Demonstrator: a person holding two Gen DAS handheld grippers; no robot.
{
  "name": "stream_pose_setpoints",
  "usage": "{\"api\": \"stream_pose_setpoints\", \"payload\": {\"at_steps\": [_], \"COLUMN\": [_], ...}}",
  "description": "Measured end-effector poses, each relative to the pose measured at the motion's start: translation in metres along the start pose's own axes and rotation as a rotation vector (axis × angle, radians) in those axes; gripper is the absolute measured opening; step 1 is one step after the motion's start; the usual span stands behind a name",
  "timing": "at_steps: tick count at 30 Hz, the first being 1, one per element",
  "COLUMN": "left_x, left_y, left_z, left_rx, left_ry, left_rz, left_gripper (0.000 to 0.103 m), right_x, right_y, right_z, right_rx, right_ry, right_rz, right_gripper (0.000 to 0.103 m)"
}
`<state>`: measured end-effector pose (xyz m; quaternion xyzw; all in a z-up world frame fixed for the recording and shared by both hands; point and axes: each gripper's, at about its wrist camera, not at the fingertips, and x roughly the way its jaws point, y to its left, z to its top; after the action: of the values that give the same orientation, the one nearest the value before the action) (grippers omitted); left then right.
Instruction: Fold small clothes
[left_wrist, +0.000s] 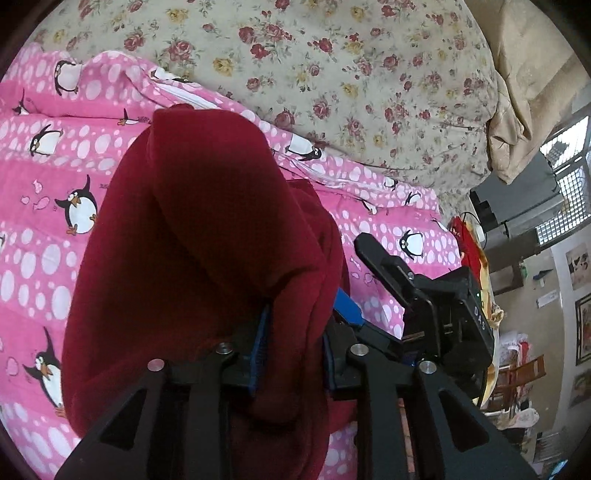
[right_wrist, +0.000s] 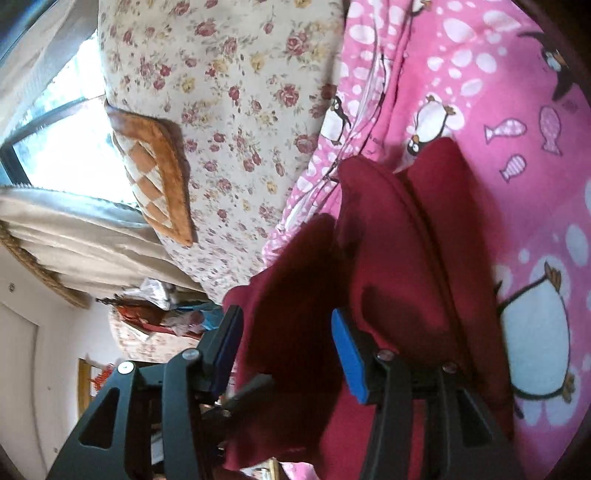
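In the left wrist view, jaws are clamping a bunched edge of the dark red garment (left_wrist: 207, 266) inside the left gripper (left_wrist: 291, 354), lifting it above the pink penguin blanket (left_wrist: 40, 206). In the right wrist view, the right gripper (right_wrist: 288, 350) is standing apart-jawed with red cloth between its pads, pinching nothing; it should be closing on a matching edge before the fold is laid flat.

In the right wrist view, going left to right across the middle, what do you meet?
Bright window → orange-and-cream checked cushion → cream floral bedsheet → dark red fleece garment → pink penguin-print blanket.
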<state>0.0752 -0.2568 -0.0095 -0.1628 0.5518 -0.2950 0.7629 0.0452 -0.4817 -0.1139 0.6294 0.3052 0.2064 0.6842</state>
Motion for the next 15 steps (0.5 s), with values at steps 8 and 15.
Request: {"api": "stream_pose_setpoints", "payload": {"at_steps": [8,15], "left_x": [-0.012,-0.048], "left_y": [-0.010,-0.015], "left_z": [-0.007,-0.020], "left_rx": [-0.037,0.018], "left_ry": [0.009,-0.032], "left_rz": [-0.134,-0.070], "left_gripper": [0.030,0.032], "right_x": [-0.006,-0.003], "right_y": [-0.010,-0.008], "right_z": [0.002,0.002], "right_rx": [0.058,0.040], "right_ry": [-0.014,-0.014], "right_rz": [0.079,0.069], "right_gripper": [0.052,0.052]}}
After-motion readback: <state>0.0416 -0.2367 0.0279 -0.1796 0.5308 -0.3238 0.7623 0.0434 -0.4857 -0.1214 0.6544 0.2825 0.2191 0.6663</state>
